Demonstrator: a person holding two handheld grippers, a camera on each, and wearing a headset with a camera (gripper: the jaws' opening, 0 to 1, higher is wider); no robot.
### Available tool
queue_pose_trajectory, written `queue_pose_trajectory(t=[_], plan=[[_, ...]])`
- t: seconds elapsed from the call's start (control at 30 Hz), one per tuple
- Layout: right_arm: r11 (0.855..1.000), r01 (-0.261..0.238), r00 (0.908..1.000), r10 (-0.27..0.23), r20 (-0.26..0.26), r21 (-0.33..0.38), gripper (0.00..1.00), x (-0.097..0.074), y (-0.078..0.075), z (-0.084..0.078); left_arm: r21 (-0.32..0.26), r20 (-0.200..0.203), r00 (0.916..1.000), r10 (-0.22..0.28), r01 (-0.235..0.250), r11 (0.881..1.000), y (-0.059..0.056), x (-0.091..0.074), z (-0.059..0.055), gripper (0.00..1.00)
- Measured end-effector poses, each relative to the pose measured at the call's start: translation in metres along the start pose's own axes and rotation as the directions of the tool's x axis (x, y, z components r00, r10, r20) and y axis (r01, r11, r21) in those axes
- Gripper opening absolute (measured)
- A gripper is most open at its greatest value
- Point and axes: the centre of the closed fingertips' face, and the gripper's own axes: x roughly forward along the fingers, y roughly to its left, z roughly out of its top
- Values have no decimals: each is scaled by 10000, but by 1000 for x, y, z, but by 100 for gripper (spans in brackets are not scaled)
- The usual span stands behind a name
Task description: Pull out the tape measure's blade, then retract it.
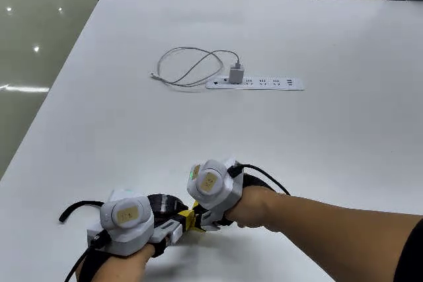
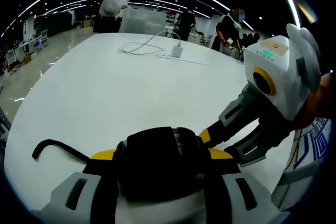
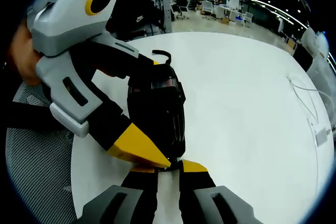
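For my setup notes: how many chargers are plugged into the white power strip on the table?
1. In the head view, a white charger sits at the left end of the power strip, its cable looped to the left. The rest of the strip looks free.

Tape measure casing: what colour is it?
The tape measure is black, clearest in the right gripper view.

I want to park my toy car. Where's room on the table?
Bare white table lies between the power strip and the tape measure, also beyond the strip and left of the cable. It's crowded at the near edge, where the left gripper and right gripper hold it.
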Motion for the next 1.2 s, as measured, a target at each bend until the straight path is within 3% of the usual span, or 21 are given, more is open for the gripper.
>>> queue_pose_trajectory(t=[0.23, 0.53, 0.57, 0.6, 0.63, 0.7, 0.83, 1.0, 1.1, 1.2], plan=[[9996, 210, 9998, -211, 53, 185, 12, -1, -1, 0, -43, -138, 9997, -179, 178, 9998, 0, 0, 0, 63], [9952, 469, 9982, -498, 324, 862, 25, -17, -9, -4, 389, -220, 9986, -490, 498, 9980, -1, -6, 7, 61], [9942, 499, 9978, -539, 395, 949, 26, -19, -9, -4, 336, -200, 9985, -518, 525, 9981, 0, -7, 8, 61], [9927, 530, 9971, -584, 480, 1080, 27, -23, -9, -4, -195, -225, 9971, -732, 728, 9972, -3, -9, 8, 61], [9920, 558, 9966, -622, 545, 1129, 28, -25, -9, -5, -307, -258, 9961, -847, 839, 9960, -3, -10, 8, 61], [9909, 581, 9954, -668, 684, 1217, 30, -30, -7, -8, -42, -302, 9949, -966, 965, 9953, 0, -12, 8, 62], [9870, 579, 9942, -706, 809, 1496, 30, -38, -1, -15, 155, -339, 9934, -1099, 1105, 9938, 5, -15, 6, 71], [9865, 757, 9925, -885, 842, 1450, 33, -46, 7, -24, 476, -289, 9857, -1659, 1672, 9848, 7, -21, 5, 89], [9778, 866, 9888, -1077, 1030, 1909, 35, -54, 9, -31, 622, -321, 9812, -1905, 1922, 9794, 10, -27, 6, 99], [9708, 935, 9852, -1223, 1203, 2210, 37, -62, 10, -34, 589, -473, 9711, -2338, 2364, 9699, 11, -30, 4, 99]])
